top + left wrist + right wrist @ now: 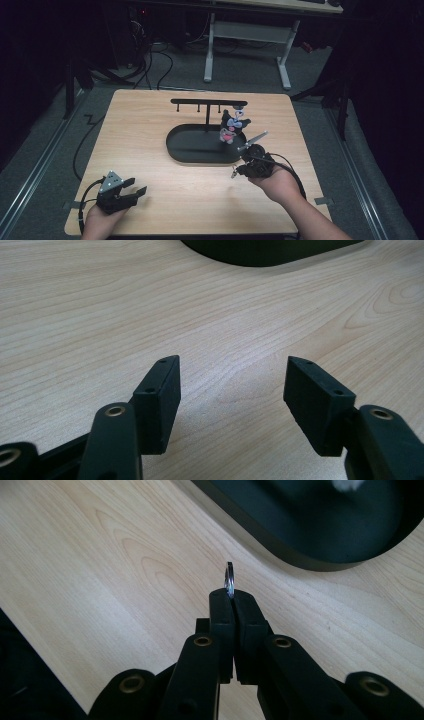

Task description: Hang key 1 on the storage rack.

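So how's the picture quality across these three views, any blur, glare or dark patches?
High view: the table is evenly lit, the room around it nearly black, the hanging toy small and soft. Left gripper view: wood grain sharp, open left gripper slightly soft. Right gripper view: the metal ring in the right gripper glints, the stand base blurred.

Light falls from overhead onto the pale wooden counter (pixel 150 150), which shows bright and even in the high view while the floor and room around it sink into near black. In the left gripper view, soft shadows lie on the wood just under the left hand-held gripper (pixel 232 390), and the grain ahead of it stays sharp. In the right gripper view, the jaws of the right hand-held gripper (pixel 231 600) look slightly soft up close, and a small glint sits on the metal ring (pixel 229 579) at their tips.
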A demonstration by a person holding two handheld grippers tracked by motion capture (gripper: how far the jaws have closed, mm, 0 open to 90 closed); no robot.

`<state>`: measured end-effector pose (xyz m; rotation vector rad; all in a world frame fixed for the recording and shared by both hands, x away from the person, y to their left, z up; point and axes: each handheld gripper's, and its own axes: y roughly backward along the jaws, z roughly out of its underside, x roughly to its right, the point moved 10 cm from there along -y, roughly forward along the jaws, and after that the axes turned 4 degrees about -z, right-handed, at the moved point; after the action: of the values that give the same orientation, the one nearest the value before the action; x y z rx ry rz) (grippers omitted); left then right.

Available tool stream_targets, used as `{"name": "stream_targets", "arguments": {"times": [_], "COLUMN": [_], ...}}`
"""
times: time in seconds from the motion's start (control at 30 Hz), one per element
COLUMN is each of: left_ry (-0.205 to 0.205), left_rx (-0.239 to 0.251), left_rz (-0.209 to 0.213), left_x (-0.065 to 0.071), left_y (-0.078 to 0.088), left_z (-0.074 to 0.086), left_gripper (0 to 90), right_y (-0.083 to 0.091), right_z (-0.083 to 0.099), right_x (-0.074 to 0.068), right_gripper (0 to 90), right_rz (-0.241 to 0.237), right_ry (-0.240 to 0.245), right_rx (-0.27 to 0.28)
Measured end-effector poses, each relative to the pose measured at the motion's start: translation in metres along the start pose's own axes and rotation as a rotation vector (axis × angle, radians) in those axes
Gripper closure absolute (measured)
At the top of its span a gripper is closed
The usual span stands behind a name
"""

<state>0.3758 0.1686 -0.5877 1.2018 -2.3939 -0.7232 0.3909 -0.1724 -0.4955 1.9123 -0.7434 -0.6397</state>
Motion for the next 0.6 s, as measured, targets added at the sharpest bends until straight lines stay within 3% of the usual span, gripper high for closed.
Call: {"name": "stream_targets", "arguments": {"times": [0.33, 0.6], "left_ry": [-0.002, -0.011], "left_rx": [-0.002, -0.006], "left_rz": [0.010, 0.016], "left_x": [0.002, 0.003], "left_y": [0.000, 0.000], "left_z": [0.000, 0.001], "left_gripper": [40.5, 40.3], "right_y": [0.019, 0.027], "right_z": [-0.023, -0.042], "right_x": [0.009, 0.008], "right_gripper": [89.3, 89.3], "right_rz": [0.009, 0.000], "right_ry": [-0.019, -0.033], "right_rx": [-0.074, -0.098]}}
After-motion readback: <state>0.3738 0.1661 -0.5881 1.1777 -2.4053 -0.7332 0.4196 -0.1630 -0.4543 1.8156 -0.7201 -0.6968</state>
